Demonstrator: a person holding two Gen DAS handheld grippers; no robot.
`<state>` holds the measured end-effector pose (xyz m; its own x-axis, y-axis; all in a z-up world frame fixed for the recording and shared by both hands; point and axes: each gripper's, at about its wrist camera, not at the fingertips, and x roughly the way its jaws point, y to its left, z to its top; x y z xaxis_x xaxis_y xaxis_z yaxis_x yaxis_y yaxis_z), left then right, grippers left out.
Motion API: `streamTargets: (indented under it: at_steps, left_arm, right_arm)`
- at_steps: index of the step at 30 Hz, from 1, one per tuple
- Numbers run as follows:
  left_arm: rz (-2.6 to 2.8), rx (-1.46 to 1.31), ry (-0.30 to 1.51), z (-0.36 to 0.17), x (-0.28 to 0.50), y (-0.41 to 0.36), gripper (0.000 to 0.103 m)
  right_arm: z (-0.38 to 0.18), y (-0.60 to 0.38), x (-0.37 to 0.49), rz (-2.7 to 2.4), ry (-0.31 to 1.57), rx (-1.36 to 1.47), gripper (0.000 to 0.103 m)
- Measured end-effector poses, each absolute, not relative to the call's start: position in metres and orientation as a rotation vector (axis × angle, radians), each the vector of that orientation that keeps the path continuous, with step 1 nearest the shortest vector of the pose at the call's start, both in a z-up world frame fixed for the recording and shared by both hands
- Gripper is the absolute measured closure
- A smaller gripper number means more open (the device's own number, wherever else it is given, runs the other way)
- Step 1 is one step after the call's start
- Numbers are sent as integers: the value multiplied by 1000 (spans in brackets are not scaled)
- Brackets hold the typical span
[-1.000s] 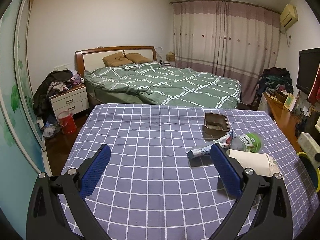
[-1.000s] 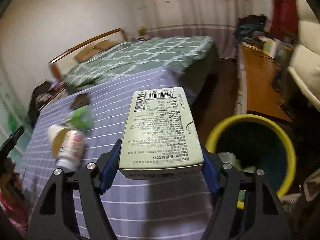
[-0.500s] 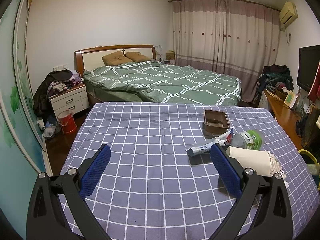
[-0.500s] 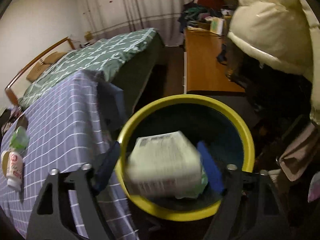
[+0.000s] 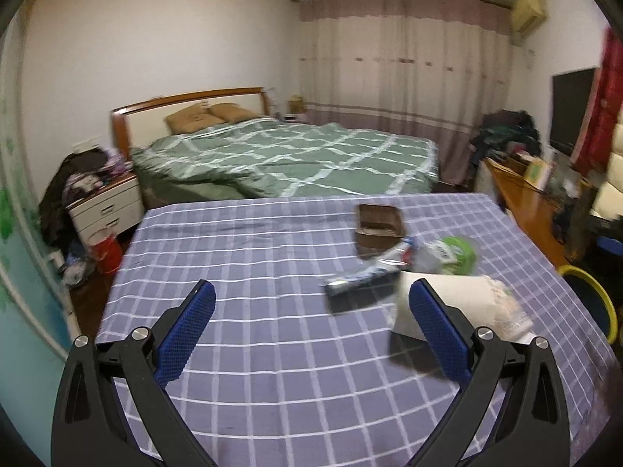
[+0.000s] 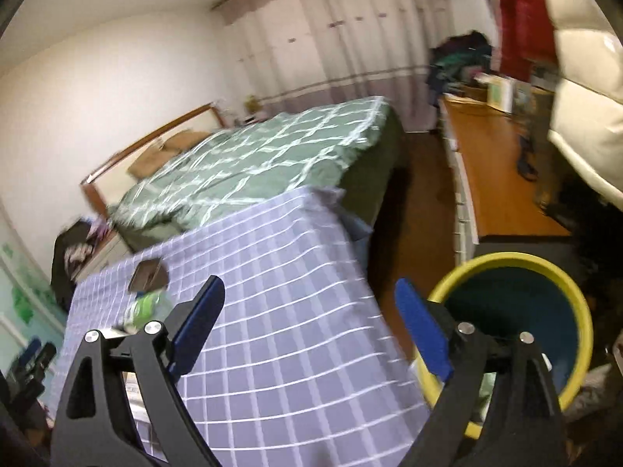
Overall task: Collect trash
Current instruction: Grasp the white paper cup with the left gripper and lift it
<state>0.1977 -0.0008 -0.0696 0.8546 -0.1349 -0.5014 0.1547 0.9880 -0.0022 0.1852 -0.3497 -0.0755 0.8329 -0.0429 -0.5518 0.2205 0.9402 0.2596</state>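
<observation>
Trash still to collect sits on my counter (image 5: 272, 369), which is covered by a purple cloth with a white grid. From the left wrist view I record four items grouped at the right side: a brown tray (image 5: 378, 223) farthest back, a flattened wrapper (image 5: 364, 274) in front of it, a green-labelled bottle (image 5: 451, 255) lying just beside the wrapper, and a white paper cup (image 5: 459, 303) on its side nearest me. My left tool (image 5: 311, 313) hovers above the cloth with its jaws spread wide and nothing between them; its right finger overlaps the cup in the picture, but I cannot tell whether it touches. Behind the counter stands a bed (image 5: 288, 159) with a green checked quilt, a nightstand (image 5: 107, 206) to its left, and curtains (image 5: 405, 78) across the far wall.

From the right wrist view, my right tool (image 6: 307, 317) has just been opening, and nothing lies between its jaws. It points past the counter's right edge. A yellow-rimmed bin (image 6: 518, 311) stands on the floor beside the counter, partly behind the right finger. A wooden desk (image 6: 502, 179) runs along the wall beyond it. The picture is blurred.
</observation>
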Motion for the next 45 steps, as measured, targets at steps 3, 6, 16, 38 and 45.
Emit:
streamTargets:
  at_steps: [3,6,16,38,45]
  left_arm:
    - [-271,72,546,-73,195,-18,5]
    - [-379,144,554,-76,189,-41,5]
    - [-487,297,647,-82,204,-86,5]
    - [-588,207,838,-118,268,-93,15]
    - [-538,201,811,-102,247,-79,20]
  right_arm:
    - [-87,-340,195,-132,624,283,18]
    - [-95,-337,195,-119,660,296,18]
    - [-93,-331,188,-75,645,283,18]
    - [-94,-333,189,-66,657,287,18]
    - [-95,-331,189,-63,655,286,18]
